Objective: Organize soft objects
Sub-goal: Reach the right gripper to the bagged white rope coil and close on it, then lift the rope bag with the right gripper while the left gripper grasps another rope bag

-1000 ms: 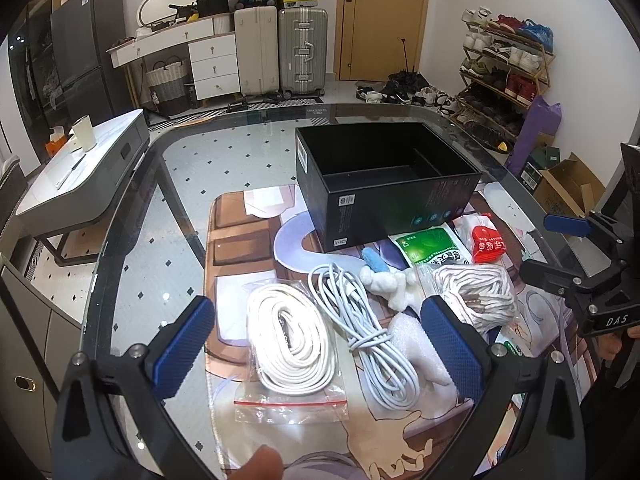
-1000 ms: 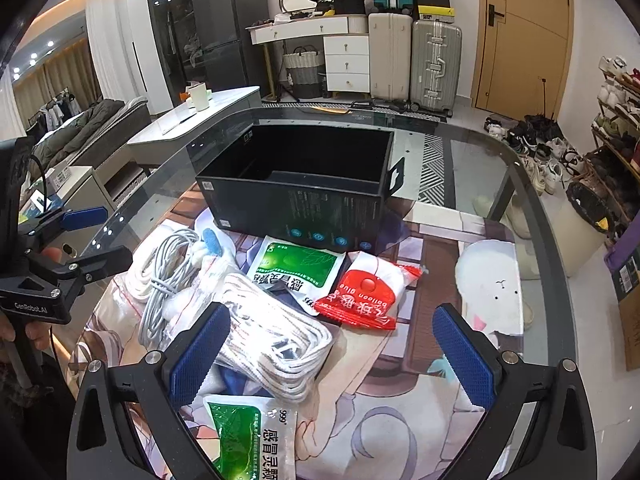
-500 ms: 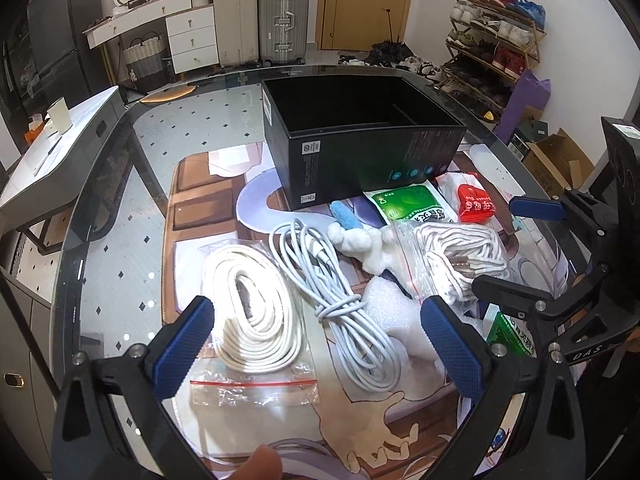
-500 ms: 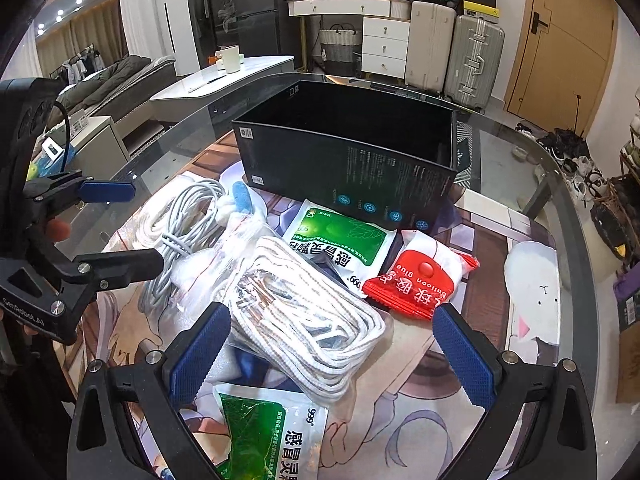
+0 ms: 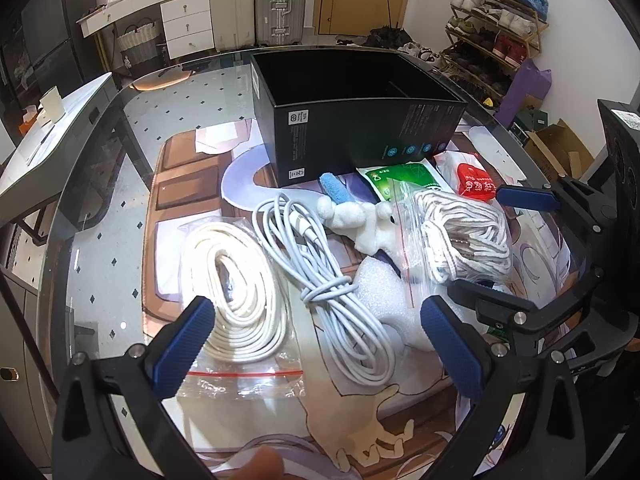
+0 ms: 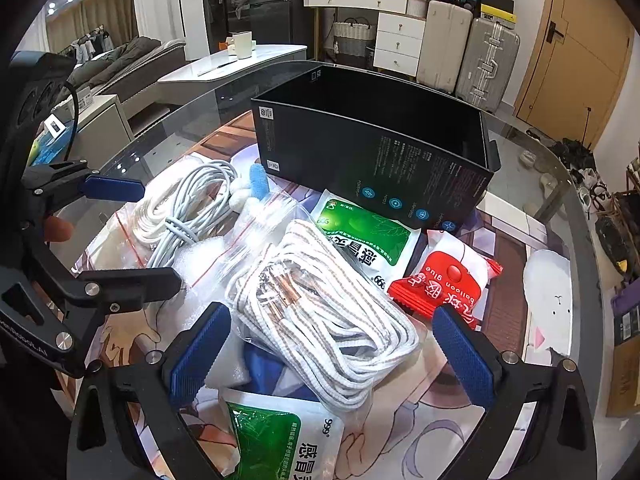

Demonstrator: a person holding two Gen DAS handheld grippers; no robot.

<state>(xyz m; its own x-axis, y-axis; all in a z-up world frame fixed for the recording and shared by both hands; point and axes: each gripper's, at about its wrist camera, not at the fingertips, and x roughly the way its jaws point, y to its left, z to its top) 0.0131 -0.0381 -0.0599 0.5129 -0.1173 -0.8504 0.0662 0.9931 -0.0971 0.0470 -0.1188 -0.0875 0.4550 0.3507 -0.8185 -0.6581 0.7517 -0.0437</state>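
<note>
Suitcases (image 5: 258,2): two, upright against the far wall
Door (image 6: 576,52): wooden, shut
Shoe rack (image 5: 494,36): full, perhaps sneakers
Drawers (image 6: 400,46): white

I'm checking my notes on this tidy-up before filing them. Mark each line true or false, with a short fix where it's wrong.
1. The black box holds the red packet. False: the red packet lies on the mat outside it.
2. Both grippers are open. True: the left gripper and the right gripper hold nothing.
3. The striped rope is in a clear bag. True.
4. The grey cable hangs over the box's rim. False: it lies coiled on the mat.
</note>
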